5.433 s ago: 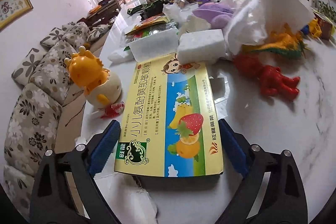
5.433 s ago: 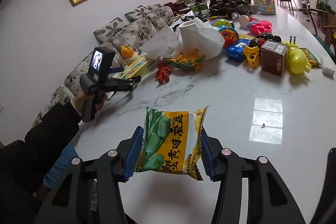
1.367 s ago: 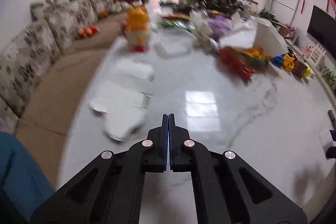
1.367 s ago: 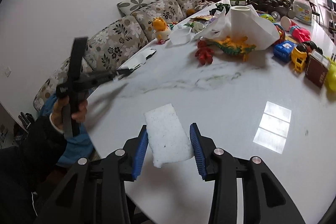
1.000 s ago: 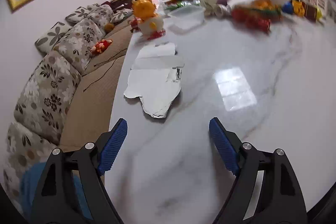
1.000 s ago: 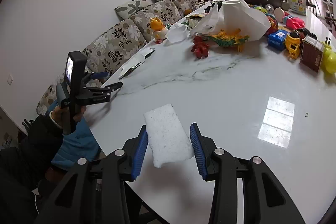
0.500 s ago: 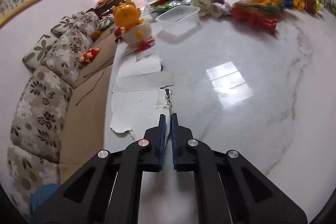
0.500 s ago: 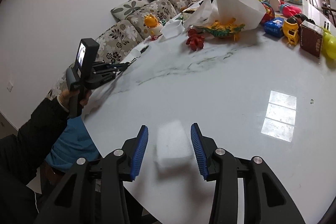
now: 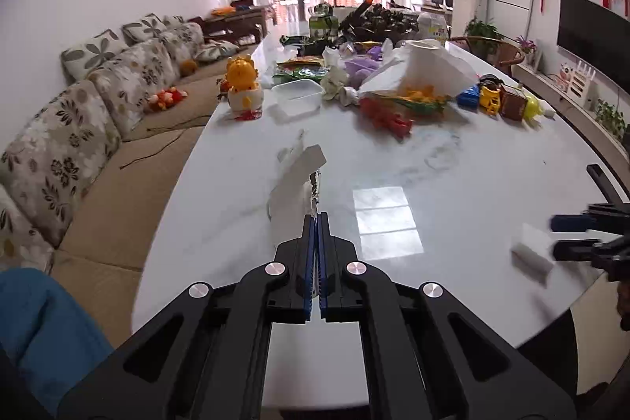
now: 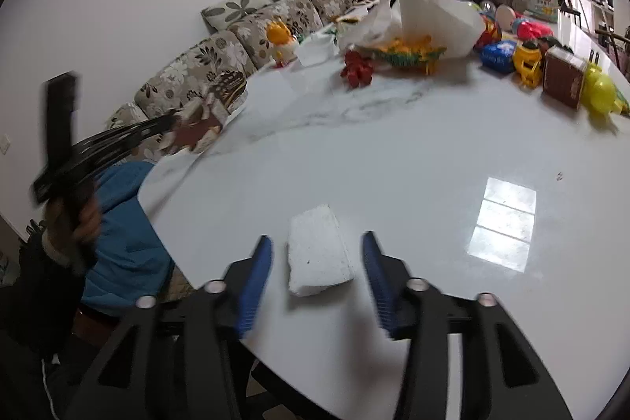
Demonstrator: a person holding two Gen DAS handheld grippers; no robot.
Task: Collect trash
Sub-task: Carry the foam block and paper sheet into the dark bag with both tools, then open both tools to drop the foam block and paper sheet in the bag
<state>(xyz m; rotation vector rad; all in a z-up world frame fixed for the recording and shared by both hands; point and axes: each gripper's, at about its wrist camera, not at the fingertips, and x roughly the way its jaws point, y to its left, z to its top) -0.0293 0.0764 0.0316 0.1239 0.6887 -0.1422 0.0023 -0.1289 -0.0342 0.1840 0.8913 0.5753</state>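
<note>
My left gripper [image 9: 316, 223] is shut on the edge of a flattened white carton [image 9: 296, 180], which hangs lifted above the white marble table [image 9: 453, 184]. In the right wrist view the same carton [image 10: 204, 121] shows held off the table's left edge. My right gripper [image 10: 317, 262] is open, with a white foam block [image 10: 318, 250] lying on the table between its fingers; the block also shows in the left wrist view [image 9: 531, 254] beside the right gripper [image 9: 567, 235].
The far table holds a clear plastic tub [image 9: 297, 97], an orange duck toy [image 9: 244, 85], red toy [image 9: 388, 117], paper roll with tissue [image 9: 421, 69], toy cars and a brown box [image 9: 512, 101]. A floral sofa [image 9: 78, 128] runs along the left.
My left gripper has closed on the flattened carton and lifted it off the table. My right gripper has opened and released the foam block onto the table.
</note>
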